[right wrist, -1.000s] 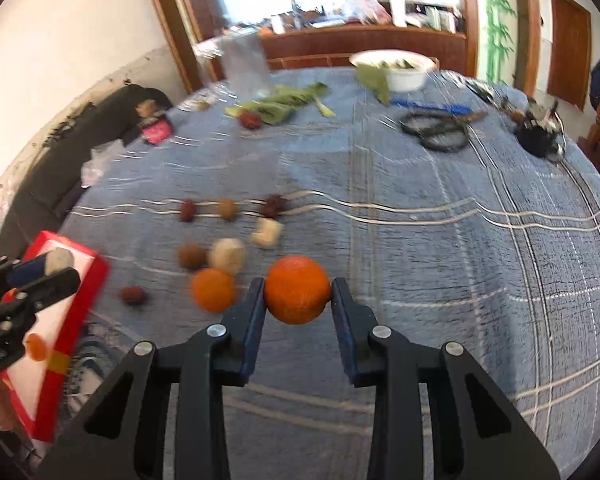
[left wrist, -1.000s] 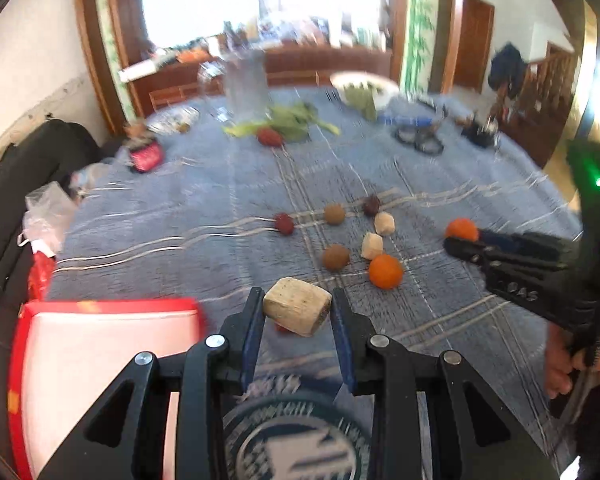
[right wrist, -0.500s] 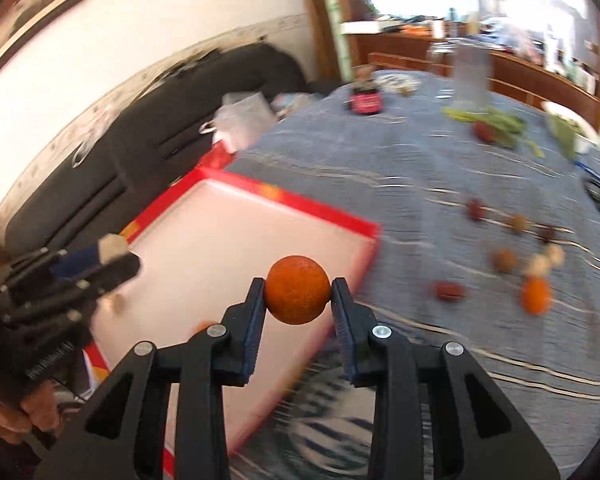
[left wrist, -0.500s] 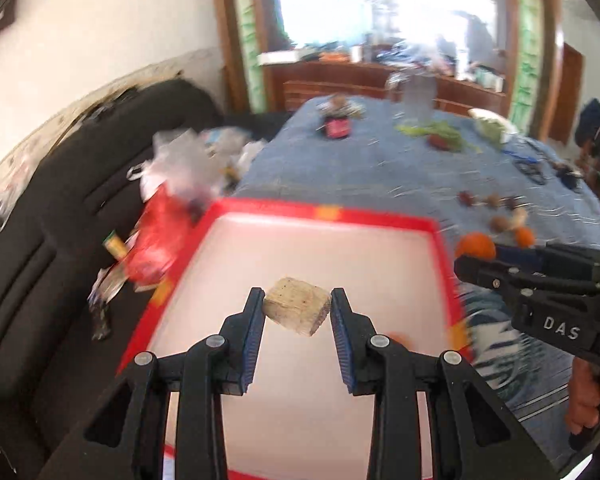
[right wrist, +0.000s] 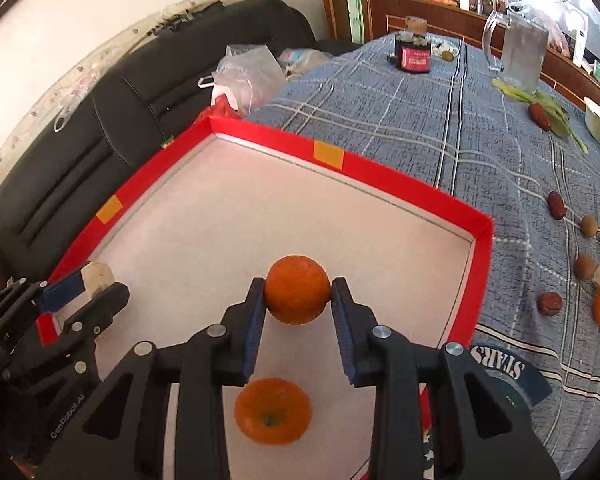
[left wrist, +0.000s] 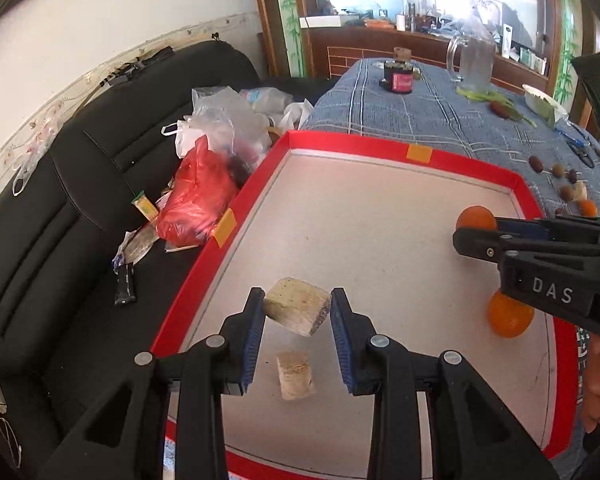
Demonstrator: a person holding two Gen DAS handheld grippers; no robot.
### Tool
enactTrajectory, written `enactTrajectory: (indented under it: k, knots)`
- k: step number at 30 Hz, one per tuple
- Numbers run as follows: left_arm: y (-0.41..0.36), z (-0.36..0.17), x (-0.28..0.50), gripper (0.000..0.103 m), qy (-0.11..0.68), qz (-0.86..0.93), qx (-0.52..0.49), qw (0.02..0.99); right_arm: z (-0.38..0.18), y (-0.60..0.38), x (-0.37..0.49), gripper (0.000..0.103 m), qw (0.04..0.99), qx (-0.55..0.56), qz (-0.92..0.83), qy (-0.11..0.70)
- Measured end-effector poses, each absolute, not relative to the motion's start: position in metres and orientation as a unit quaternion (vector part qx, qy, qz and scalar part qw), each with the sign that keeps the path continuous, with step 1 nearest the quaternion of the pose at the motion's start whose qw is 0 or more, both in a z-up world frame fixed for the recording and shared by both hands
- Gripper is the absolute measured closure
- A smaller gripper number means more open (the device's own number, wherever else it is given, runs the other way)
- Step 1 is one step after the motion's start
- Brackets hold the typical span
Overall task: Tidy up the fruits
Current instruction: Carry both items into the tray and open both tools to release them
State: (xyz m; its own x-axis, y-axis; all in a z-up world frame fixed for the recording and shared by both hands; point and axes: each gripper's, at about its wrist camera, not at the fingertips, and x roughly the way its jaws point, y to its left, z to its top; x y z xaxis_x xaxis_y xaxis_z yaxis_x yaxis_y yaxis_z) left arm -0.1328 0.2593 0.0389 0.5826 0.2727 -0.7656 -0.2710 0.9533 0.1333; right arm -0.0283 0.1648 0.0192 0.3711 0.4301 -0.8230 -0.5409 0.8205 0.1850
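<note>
Over tray (left wrist: 420, 156): two oranges (right wrist: 296, 289), two chunks (left wrist: 298, 311).

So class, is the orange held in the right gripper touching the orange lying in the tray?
Apart. The right wrist view shows the held orange clamped in the right gripper, with bare tray floor between it and the lying orange.

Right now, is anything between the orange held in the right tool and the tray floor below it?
Nothing lies directly under the held orange in the right tool: bare tray floor shows there. A second orange already rests in the tray, nearer the camera and under the tool body, so release clear of it.
</note>
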Motion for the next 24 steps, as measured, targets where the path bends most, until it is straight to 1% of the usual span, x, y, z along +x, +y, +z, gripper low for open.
enactTrajectory:
  k: [9, 10, 12, 15, 19, 24]
  knots:
    - [0.258, 0.035, -0.129, 0.069, 0.438, 0.158, 0.003, 0.885, 0.015, 0.164, -0.027, 0.067, 0.820, -0.060, 0.298, 0.485]
    - [0.259, 0.035, -0.129, 0.067, 0.439, 0.160, 0.003, 0.884, 0.015, 0.162, -0.026, 0.067, 0.818, -0.055, 0.301, 0.487]
    - [0.260, 0.036, -0.131, 0.059, 0.441, 0.164, 0.002, 0.882, 0.017, 0.158, -0.025, 0.066, 0.814, -0.043, 0.309, 0.491]
    - [0.258, 0.042, -0.134, 0.052, 0.435, 0.172, -0.001, 0.884, 0.029, 0.143, -0.025, 0.062, 0.819, -0.020, 0.317, 0.478]
    - [0.248, 0.058, -0.136, 0.048, 0.420, 0.173, 0.002, 0.891, 0.049, 0.113, -0.026, 0.052, 0.835, 0.003, 0.318, 0.450]
    - [0.215, 0.078, -0.133, 0.043, 0.402, 0.147, 0.025, 0.903, 0.065, 0.051, -0.024, 0.050, 0.852, 0.034, 0.300, 0.428]
